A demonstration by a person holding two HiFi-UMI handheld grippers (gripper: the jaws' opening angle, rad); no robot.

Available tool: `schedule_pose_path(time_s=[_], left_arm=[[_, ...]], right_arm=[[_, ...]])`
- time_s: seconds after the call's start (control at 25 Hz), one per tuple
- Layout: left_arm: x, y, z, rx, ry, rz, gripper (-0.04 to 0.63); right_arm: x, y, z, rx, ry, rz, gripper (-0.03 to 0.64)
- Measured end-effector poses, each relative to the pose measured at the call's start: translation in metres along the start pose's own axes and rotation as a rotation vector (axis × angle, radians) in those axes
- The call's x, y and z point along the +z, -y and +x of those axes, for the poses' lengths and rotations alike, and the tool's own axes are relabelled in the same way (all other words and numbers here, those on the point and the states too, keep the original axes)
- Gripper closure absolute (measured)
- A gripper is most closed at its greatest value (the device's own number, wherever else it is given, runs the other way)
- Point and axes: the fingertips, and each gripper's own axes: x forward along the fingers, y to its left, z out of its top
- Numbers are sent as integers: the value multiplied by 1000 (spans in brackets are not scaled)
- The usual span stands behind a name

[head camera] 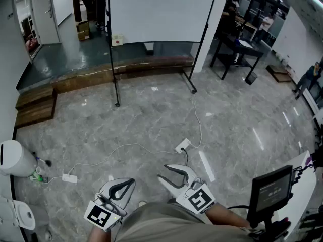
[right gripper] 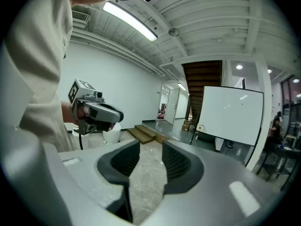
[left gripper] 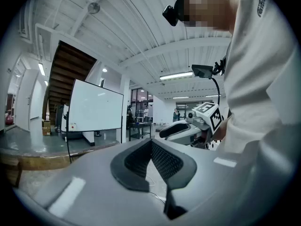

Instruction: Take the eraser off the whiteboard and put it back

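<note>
The whiteboard (head camera: 156,11) stands on its black frame across the room, far from both grippers. The eraser (head camera: 117,40), a small white block with a red spot, clings to its lower left corner. It also shows small in the left gripper view (left gripper: 72,125) and the right gripper view (right gripper: 201,127). My left gripper (head camera: 130,182) is held low near my body, its jaws shut with the tips together and nothing between them (left gripper: 150,142). Beside it, my right gripper (head camera: 164,172) stands open and empty, with bare floor showing through the gap (right gripper: 151,147).
A power strip (head camera: 182,145) and white cables lie on the marble floor between me and the board. Wooden steps (head camera: 35,105) run along the left, with a white bin (head camera: 12,158) nearer. A black table (head camera: 237,49) and people are at the back right, and a monitor (head camera: 271,188) is close on my right.
</note>
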Motion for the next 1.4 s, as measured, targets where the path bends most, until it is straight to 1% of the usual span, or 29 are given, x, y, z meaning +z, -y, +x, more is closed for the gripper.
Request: schedule_pose_path(time_s=[0.16,0.32,0.56,0.84,1.04,1.2,1.32,1.4], left_arm=[[4,-5,1,-14,23,-3,591],[5,-12,3,-7,32,-6,591],[2,-17,-6,24,22,-12,591],[-5,-30,-22,55,8,-7,591],[-12,-37,-24,56,4,-16,591],[-10,-40,-25,58,12,-19,591],[-15,-45,-24,65,6,-36,591],[-21,-49,-20,66,-2,-48,591]], right_arm=[[8,3,3,-29,10,18,466],[8,7,10,-20,0,2,466],[9,1,17,-8,9,33,466],[9,-6,30,16,-9,44,466],[8,-9,36,22,-14,57,466],[8,-11,39,27,-25,59,466],[5,-10,41,22,-35,71,468],[-1,-5,44,15,-42,74,481]])
